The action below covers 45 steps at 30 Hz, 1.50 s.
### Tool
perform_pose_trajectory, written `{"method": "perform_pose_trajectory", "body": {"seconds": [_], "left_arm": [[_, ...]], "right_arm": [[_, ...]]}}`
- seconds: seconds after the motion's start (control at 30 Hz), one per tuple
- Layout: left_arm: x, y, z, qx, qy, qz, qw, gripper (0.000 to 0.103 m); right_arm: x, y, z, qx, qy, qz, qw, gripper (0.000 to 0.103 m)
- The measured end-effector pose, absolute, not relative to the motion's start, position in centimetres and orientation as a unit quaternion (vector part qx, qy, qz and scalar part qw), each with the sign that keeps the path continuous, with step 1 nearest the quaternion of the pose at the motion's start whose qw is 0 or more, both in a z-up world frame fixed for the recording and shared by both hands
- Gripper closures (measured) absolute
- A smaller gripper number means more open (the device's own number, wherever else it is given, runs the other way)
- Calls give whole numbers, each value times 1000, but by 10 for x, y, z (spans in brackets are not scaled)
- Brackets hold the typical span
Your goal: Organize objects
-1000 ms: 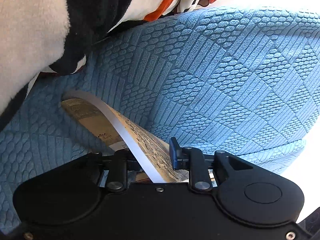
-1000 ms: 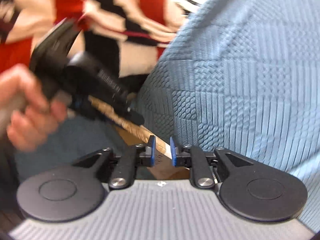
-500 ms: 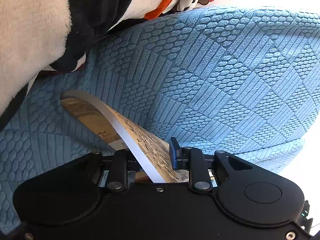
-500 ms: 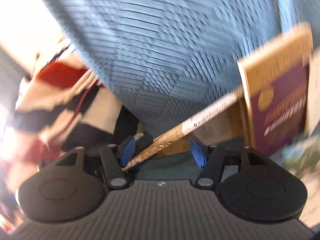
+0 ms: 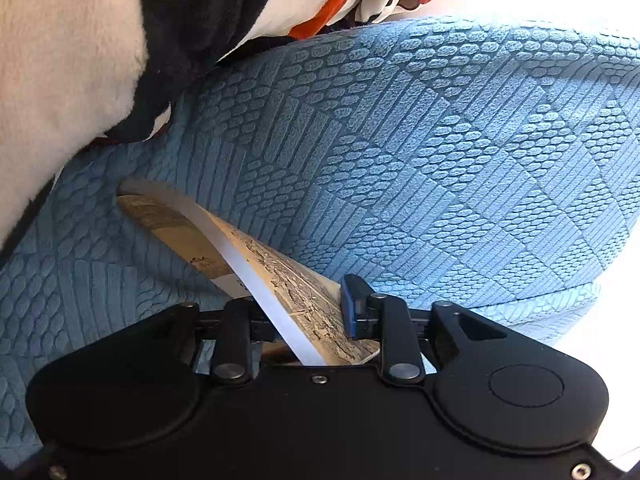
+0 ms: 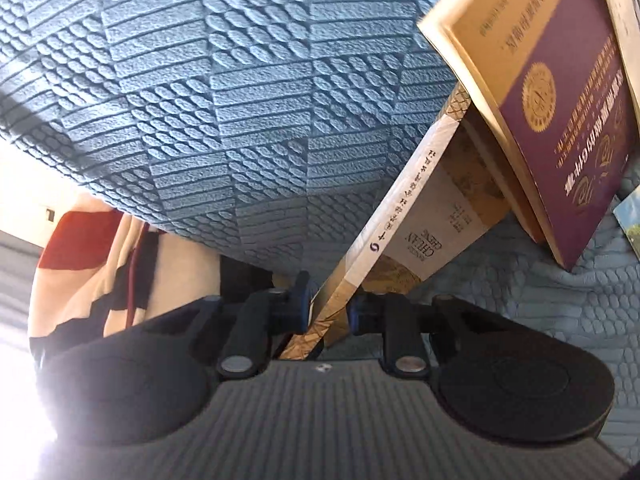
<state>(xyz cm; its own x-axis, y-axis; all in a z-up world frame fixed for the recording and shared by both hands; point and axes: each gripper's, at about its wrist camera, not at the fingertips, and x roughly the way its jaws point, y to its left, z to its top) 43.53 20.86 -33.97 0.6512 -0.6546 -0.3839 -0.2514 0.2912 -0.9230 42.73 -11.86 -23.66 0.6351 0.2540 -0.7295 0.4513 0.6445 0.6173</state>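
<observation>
The blue-padded fingers (image 6: 301, 304) of the right gripper (image 6: 328, 314) were closed on the corner of a tan book (image 6: 404, 216), pinching it near its white-banded spine. The left gripper (image 5: 304, 316) clamped the same book (image 5: 280, 276) between its pads, the far end pressed into the blue textured cushion (image 5: 420, 152). The book stood tilted on edge against the cushion (image 6: 224, 92). Just beside it leaned a maroon and gold book (image 6: 560, 120), overlapping it. A plush fabric of cream, black and orange (image 5: 120, 40) lay above the cushion
</observation>
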Motion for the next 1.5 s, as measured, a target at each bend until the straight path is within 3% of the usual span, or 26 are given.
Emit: {"method": "perform_pose_trajectory", "body": {"seconds": [0.03,0.1,0.43,0.57,0.7,0.77,1.3,1.5], "left_arm": [[435,210,-339,-581,391,-149,698,74],[433,212,-337,-590,389,-166,687,58],[401,225,-323,-659,320,-184,655,48],[376,228,-327,-696,294,-182,630,37],[357,226,-334,-722,280,-151,614,35],[353,220,-340,-737,277,-143,599,27],[319,163,-369,-812,281,-191,474,27],[305,132,-360,-780,319,-215,493,38]], "right_arm": [[430,-118,-234,415,426,-64,801,83],[436,-120,-227,409,430,-70,802,83],[451,-127,-178,378,421,-45,824,85],[444,-132,-158,374,420,-27,827,85],[428,-140,-136,373,420,-12,828,85],[415,-146,-125,377,422,-6,824,85],[331,-149,-65,357,411,75,836,93],[298,-164,-58,340,407,84,844,93]]}}
